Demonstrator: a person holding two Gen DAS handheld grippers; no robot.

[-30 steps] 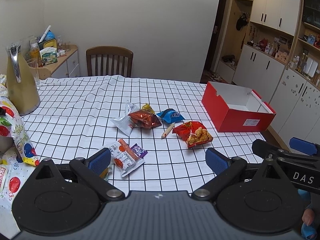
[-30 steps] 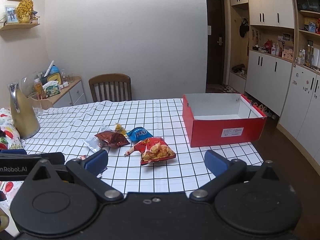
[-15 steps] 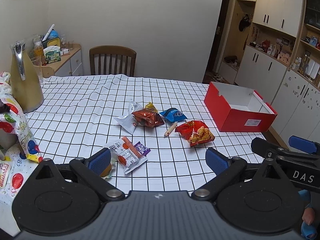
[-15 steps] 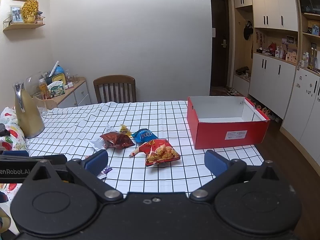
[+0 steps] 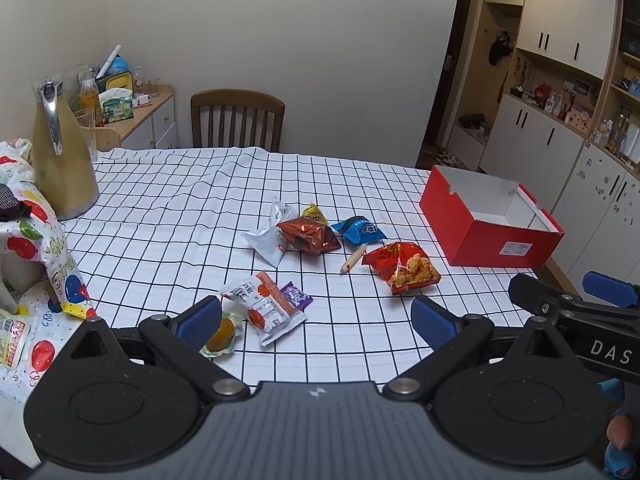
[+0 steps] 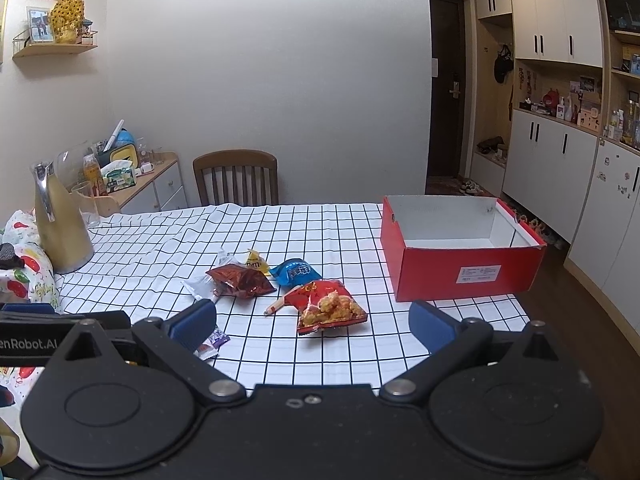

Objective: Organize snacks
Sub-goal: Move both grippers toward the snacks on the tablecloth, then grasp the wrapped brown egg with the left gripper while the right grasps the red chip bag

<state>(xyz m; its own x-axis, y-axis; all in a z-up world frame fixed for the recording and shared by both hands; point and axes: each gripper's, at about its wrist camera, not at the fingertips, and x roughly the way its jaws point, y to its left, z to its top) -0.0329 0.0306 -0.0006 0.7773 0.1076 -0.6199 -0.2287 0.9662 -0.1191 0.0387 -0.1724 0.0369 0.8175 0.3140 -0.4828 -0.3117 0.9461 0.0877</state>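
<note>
Both views have lifted slightly over the last second; snacks sit lower in frame, none touched. Left gripper (image 5: 316, 318) and right gripper (image 6: 312, 322) hover with jaws spread, empty. Red foil snack bag (image 6: 330, 306) lies centre; open red cardboard box (image 6: 460, 276), right, holds nothing visible. Sorting apparently not begun.

A plain pale wall (image 6: 272, 80) closes the far side of the room. A wooden chair (image 6: 236, 178) stands against it behind the counter (image 6: 320, 220), which wears a black-gridded white cloth. Far left sits a low wooden cabinet (image 6: 160, 184), a small shelf (image 6: 54, 50) above it. To the right are a dark door (image 6: 446, 92), white cupboards (image 6: 556, 12) and brown floor (image 6: 560, 308).
</note>
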